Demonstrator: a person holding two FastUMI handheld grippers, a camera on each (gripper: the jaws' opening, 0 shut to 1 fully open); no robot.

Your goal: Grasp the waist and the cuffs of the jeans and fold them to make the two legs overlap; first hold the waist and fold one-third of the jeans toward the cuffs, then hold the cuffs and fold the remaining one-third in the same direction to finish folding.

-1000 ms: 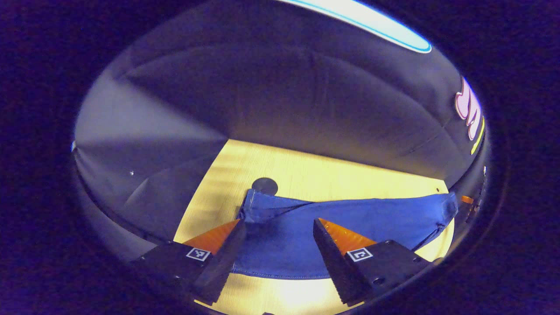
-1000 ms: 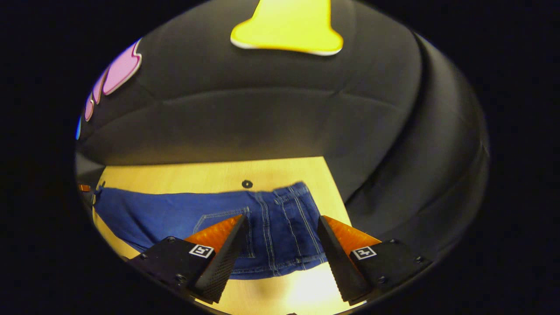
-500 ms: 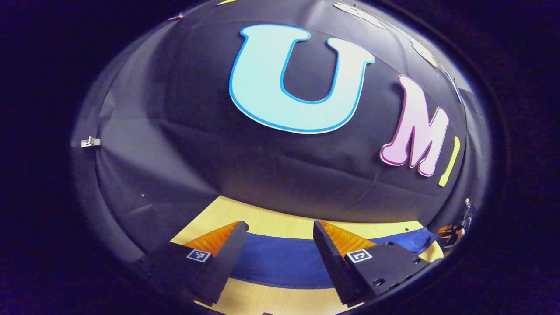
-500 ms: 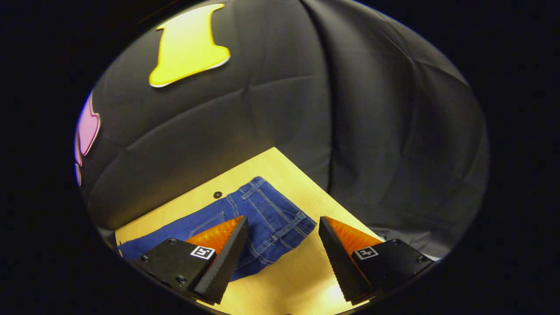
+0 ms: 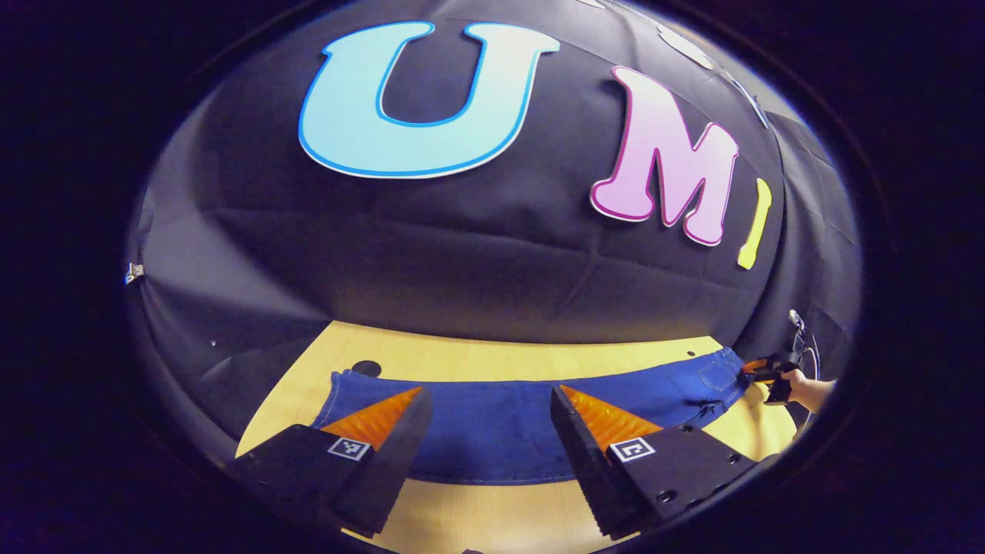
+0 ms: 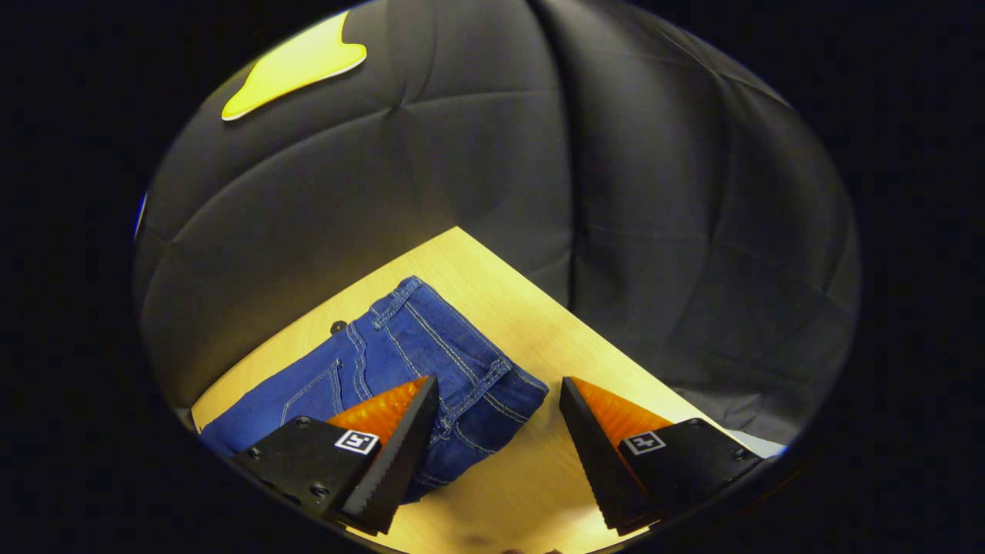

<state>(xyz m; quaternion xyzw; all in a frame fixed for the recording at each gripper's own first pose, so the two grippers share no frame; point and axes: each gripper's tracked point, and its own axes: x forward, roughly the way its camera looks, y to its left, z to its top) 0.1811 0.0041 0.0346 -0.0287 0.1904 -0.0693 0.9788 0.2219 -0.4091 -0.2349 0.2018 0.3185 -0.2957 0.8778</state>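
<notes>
One pair of jeans (image 5: 500,431) lies on one worktop (image 5: 492,358). Two tongs: the left tongs (image 5: 486,400), the right tongs (image 6: 499,388).

Recording booth (black cloth wall (image 5: 477,254), wooden table (image 6: 531,323)).

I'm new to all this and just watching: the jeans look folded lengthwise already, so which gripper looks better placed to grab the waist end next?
Probably the right gripper: it hangs open by the waist of the jeans. The left gripper, also open, faces the leg section, with the waist far to its side.

Far gripper (image 5: 758,373) — state prob. unreadable.
</notes>
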